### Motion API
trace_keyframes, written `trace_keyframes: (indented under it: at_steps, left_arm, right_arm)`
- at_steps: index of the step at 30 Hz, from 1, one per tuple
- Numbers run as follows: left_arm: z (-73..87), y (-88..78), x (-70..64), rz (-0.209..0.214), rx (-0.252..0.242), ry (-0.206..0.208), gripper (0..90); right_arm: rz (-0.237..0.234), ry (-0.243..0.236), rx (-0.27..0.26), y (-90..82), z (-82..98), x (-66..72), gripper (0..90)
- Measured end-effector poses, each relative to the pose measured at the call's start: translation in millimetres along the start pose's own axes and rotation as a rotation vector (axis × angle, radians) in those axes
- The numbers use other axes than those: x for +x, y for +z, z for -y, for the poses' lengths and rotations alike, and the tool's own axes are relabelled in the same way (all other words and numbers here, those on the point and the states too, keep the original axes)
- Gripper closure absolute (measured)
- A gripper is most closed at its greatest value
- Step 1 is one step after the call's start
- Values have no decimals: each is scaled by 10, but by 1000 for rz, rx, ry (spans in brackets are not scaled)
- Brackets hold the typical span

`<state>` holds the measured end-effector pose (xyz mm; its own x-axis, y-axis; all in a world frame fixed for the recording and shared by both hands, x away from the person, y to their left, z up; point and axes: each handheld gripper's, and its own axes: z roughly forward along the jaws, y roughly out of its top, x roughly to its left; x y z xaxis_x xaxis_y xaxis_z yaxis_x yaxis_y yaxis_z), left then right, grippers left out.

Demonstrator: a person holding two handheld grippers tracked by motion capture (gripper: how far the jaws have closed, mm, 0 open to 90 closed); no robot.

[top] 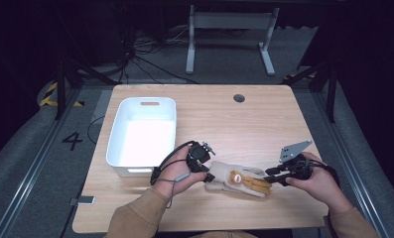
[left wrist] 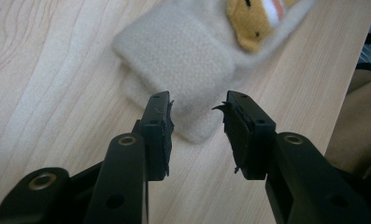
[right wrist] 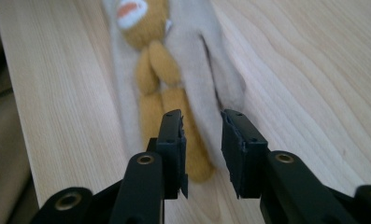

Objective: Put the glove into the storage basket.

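High view, glove: a beige glove [top: 232,181] with an orange animal figure on it lies flat on the surface [top: 244,129], at about 6 o'clock, near the front edge.
High view, left gripper: the left gripper [top: 206,173] sits at the glove's 9 o'clock end, at its cuff, held in the person's left hand [top: 177,172].
High view, right gripper: the right gripper [top: 271,176] sits at the glove's 3 o'clock end, by its fingers, held in the right hand [top: 317,181]; a grey plate stands on top of it.
High view, bin: a white bin [top: 116,134] stands at 10 o'clock from the glove, just beyond the left hand.
Left gripper view, jaws: partly open, a moderate gap, pads not pressing on anything.
Left gripper view, glove: the cuff [left wrist: 188,60] lies at 12 o'clock, its near corner reaching into the gap between the jaw tips; the orange figure [left wrist: 255,21] shows at 1 o'clock.
Right gripper view, jaws: partly open, a moderate gap, holding nothing.
Right gripper view, glove: the glove's fingers [right wrist: 192,60] run from 12 o'clock down toward the jaws, a beige finger ending between the tips; the orange limbs lie by the 9 o'clock jaw.
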<state>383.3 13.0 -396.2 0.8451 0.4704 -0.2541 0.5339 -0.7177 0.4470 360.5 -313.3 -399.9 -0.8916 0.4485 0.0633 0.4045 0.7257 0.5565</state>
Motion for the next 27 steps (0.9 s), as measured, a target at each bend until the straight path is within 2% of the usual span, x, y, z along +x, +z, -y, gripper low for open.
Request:
trace_keyframes:
  at_steps: [2, 4, 7, 9, 14, 18, 22, 27]
  left_arm:
    - [5, 11, 11, 1, 11, -4, 622]
    - [13, 24, 18, 4, 15, -8, 621]
    - [20, 36, 20, 7, 30, -7, 619]
    - [16, 46, 27, 12, 43, -3, 616]
    - [20, 109, 50, 12, 62, -7, 608]
    - [19, 152, 55, 7, 61, -4, 595]
    - [10, 191, 60, 10, 65, 2, 590]
    - [17, 264, 102, 6, 78, -10, 588]
  right_arm:
    - [6, 5, 29, 5, 10, -10, 690]
    - [-3, 11, 78, 31, 34, -25, 687]
    - [-23, 28, 119, 71, 74, -48, 647]
    - [-16, 17, 129, 95, 88, -62, 572]
    - [-11, -20, 152, 148, 111, -80, 546]
    - [-16, -22, 159, 210, 118, -88, 594]
    - [1, -29, 165, 214, 94, -77, 769]
    - [5, -33, 169, 200, 90, -72, 827]
